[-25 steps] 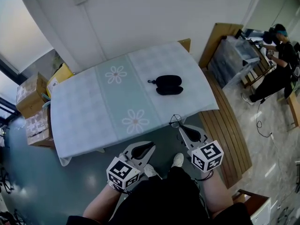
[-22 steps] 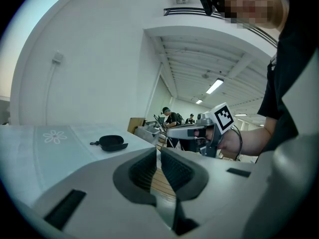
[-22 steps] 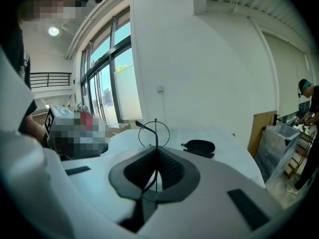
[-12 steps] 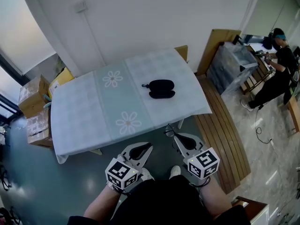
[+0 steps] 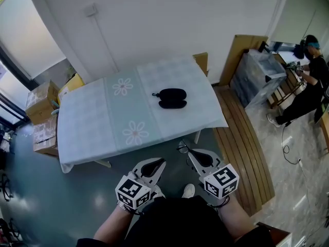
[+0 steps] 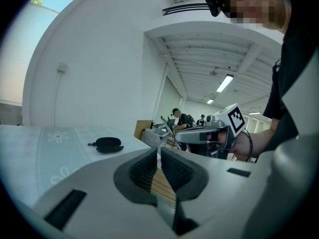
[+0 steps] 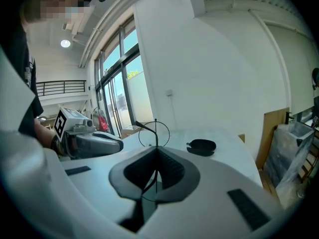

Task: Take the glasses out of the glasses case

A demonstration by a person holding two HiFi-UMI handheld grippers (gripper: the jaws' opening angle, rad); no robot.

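Right gripper (image 5: 188, 152): jaws clamped on the thin black wire-rimmed glasses (image 7: 154, 132). One round lens ring sticks up just past the jaw tips, and a temple arm angles off to the gripper's left.

Left gripper (image 5: 160, 162): jaws pulled together with only a sliver of gap, nothing between them. It's level with the right gripper and just to its left.

Black oval soft glasses case (image 5: 172, 98): lies open on the table, both halves showing, well ahead of both grippers. It's ahead and right of the jaws in the right gripper view, ahead and left in the left gripper view. Nothing touches it.

Table with the pale checked cloth and daisy print (image 5: 87, 127): both grippers are off its near edge, over the dark floor in front of the person's legs.

Delta vs 1.0 s ago:
- The grip on the glasses is unchanged, same pose in the jaws.
- Both grippers now sit further back from the table's near edge. The right jaw tips were right at the edge, now there's clear floor between.
- The case and table sit a bit further left in the head view. The case's spot on the cloth is the same, so that's the head camera moving.
- The left gripper's jaws are unchanged.
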